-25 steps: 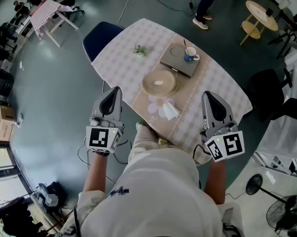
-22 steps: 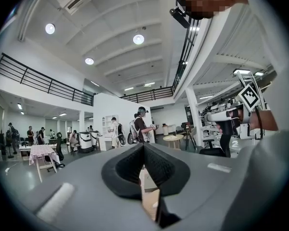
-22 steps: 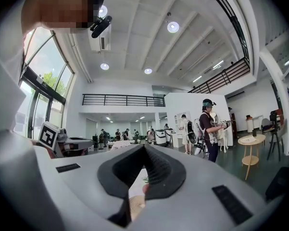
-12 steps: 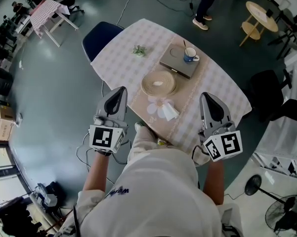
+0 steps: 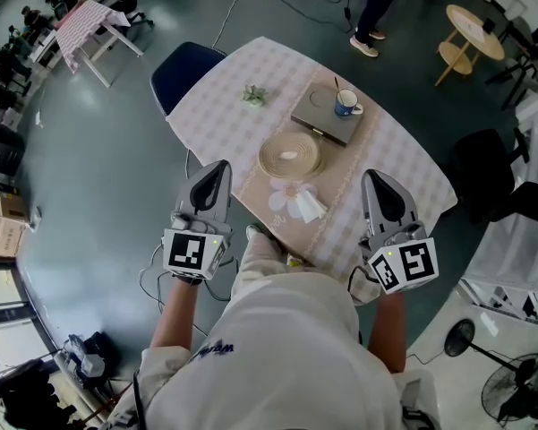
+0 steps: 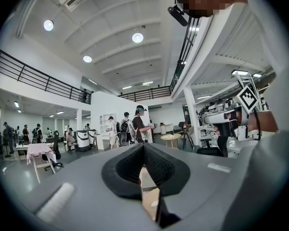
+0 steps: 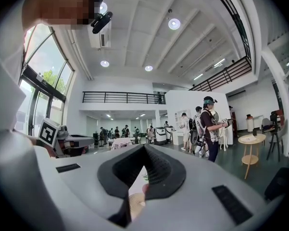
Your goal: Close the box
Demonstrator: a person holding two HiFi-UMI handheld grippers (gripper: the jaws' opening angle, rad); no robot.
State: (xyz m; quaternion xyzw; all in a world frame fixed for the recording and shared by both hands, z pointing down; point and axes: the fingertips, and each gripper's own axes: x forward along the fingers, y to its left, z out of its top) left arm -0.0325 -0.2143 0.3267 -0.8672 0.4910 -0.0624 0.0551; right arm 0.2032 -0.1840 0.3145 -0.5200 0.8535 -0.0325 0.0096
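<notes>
Left fingers (image 6: 143,150): pressed together with nothing between them, held level off the near left edge of the surface (image 5: 217,119); I see them from above too (image 5: 220,165).
Right fingers (image 7: 144,149): closed too and empty, level, off the near right edge (image 5: 377,177).
Writing: only the black-and-white square markers on my two cubes, left (image 5: 191,252) and right (image 5: 405,265); the print on my shirt (image 5: 277,365) is too small to read.
Box (image 5: 320,115): flat and grey, lying on the far half of the checked cloth, ahead of me and between the lines of both fingers, nearer the right ones, well apart from both.
On the box: a blue-and-white mug (image 5: 345,103) with a thin stick in it.
In the way: a round woven dish (image 5: 289,154) lies between the box and me; just nearer lies a white folded paper (image 5: 297,199).
Around: a small green sprig (image 5: 253,93) on the far left of the cloth, a dark blue chair (image 5: 183,68) at that side, a round wooden side table (image 5: 473,18) and a standing person (image 5: 373,3) beyond.
</notes>
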